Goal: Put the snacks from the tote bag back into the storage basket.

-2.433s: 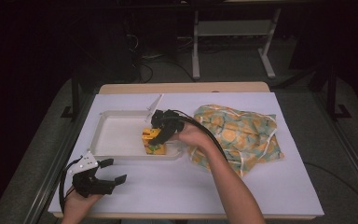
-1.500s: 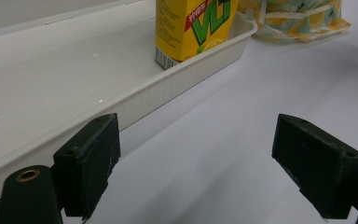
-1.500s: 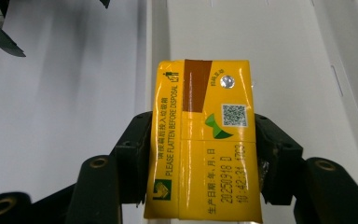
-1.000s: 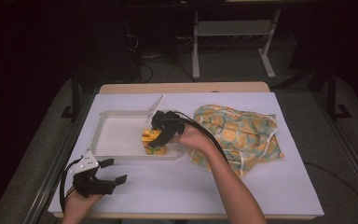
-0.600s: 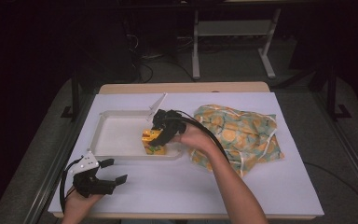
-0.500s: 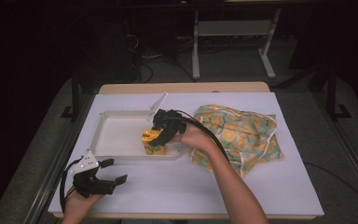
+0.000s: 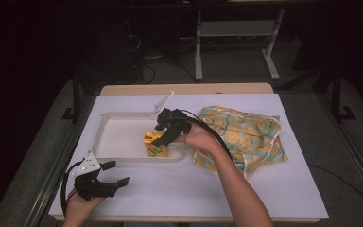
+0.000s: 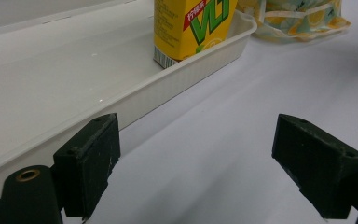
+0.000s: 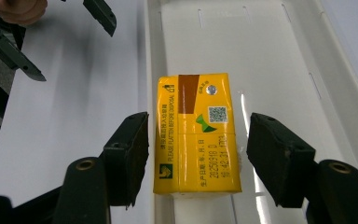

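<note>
progress: looks like unpacking, the drink carton (image 9: 196, 135) already stands in the white tray (image 7: 118, 139) at its end near the bag (image 7: 246, 137); bag maybe not empty, can't tell
right claw (image 9: 198, 158): jaws apart either side of the carton, small gaps, not gripping
left claw (image 8: 200, 168): wide apart, parked on the table (image 7: 194, 189), nothing in it
writing: "VLT" on front, "PLEASE FLATTEN BEFORE DISPOSAL" plus a date stamp on top
</note>
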A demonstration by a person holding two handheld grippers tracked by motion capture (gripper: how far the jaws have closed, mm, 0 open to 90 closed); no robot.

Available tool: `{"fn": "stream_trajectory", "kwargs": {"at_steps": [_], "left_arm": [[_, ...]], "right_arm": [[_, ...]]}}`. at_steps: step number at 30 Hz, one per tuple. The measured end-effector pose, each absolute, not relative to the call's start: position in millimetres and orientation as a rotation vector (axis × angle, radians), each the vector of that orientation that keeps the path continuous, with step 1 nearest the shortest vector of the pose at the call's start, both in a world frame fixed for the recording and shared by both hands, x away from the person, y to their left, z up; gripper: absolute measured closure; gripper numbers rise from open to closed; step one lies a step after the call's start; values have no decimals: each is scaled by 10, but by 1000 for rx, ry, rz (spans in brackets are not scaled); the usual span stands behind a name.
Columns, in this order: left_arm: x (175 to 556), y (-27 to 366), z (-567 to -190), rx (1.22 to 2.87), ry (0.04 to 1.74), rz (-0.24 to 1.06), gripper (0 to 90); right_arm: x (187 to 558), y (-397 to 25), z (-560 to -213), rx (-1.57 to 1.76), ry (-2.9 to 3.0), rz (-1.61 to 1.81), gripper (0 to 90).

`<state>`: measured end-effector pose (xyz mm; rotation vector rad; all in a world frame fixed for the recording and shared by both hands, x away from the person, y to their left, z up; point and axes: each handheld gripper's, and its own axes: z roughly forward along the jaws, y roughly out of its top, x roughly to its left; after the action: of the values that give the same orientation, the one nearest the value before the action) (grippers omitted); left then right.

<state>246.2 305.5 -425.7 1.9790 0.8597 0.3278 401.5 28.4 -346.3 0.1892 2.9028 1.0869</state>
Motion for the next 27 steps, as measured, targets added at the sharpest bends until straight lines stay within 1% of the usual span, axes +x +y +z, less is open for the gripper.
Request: {"fn": "stream_trajectory", "kwargs": {"at_steps": [14,27], "left_arm": [[2463,3046,-4265,1972,868,326,147],[2466,3045,-4272,1969,875,321,147]], "right_arm": [[3979,134,-3343,219,2873,1125,379],[3944,-162,-3278,281,2832,1158,369]]}}
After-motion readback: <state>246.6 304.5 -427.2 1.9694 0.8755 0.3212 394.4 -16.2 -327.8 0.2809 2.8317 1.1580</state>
